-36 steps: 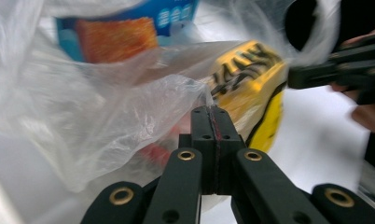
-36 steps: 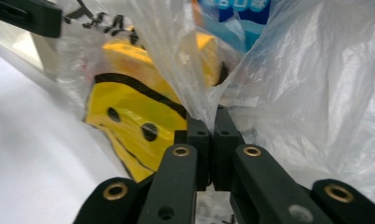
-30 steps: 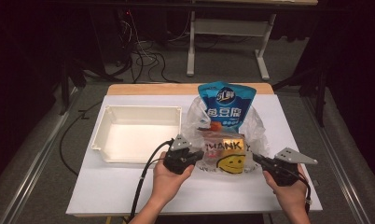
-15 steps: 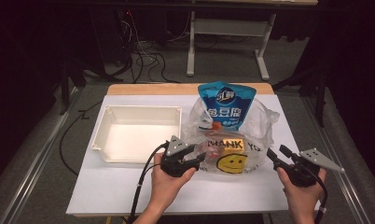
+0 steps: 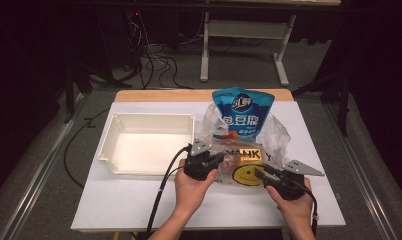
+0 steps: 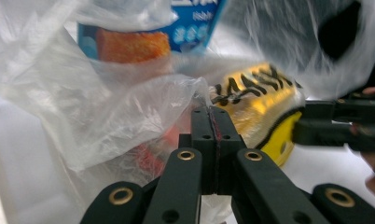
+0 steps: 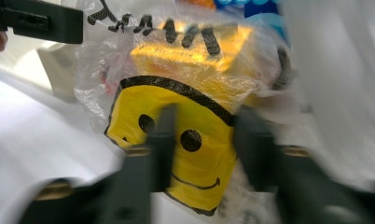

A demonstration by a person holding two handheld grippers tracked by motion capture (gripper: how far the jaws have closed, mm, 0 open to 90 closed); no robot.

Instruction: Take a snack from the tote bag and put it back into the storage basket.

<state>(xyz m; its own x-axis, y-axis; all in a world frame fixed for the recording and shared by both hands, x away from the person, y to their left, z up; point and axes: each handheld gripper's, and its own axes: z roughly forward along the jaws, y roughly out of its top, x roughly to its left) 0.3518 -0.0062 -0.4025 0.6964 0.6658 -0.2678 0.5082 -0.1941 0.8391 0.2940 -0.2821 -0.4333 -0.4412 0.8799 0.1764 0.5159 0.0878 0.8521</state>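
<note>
Crinkly see-through plastic bag (image 5: 249, 150) sits near the middle of the white table (image 5: 139, 200), printed with a yellow smiley face and black letters, and a glossy blue snack pouch (image 5: 241, 112) pokes up out of it. Beside it on the left is a shallow white plastic tray (image 5: 149, 145), rectangular with smooth walls. Left hand-held gripper (image 6: 209, 123) is clamped tight, jaws pressed together on a fold of the bag's film. Right hand-held gripper (image 7: 202, 135) has just been closing; its jaws stand apart in front of the smiley, and it's too blurry to tell if they touch the plastic.
</note>
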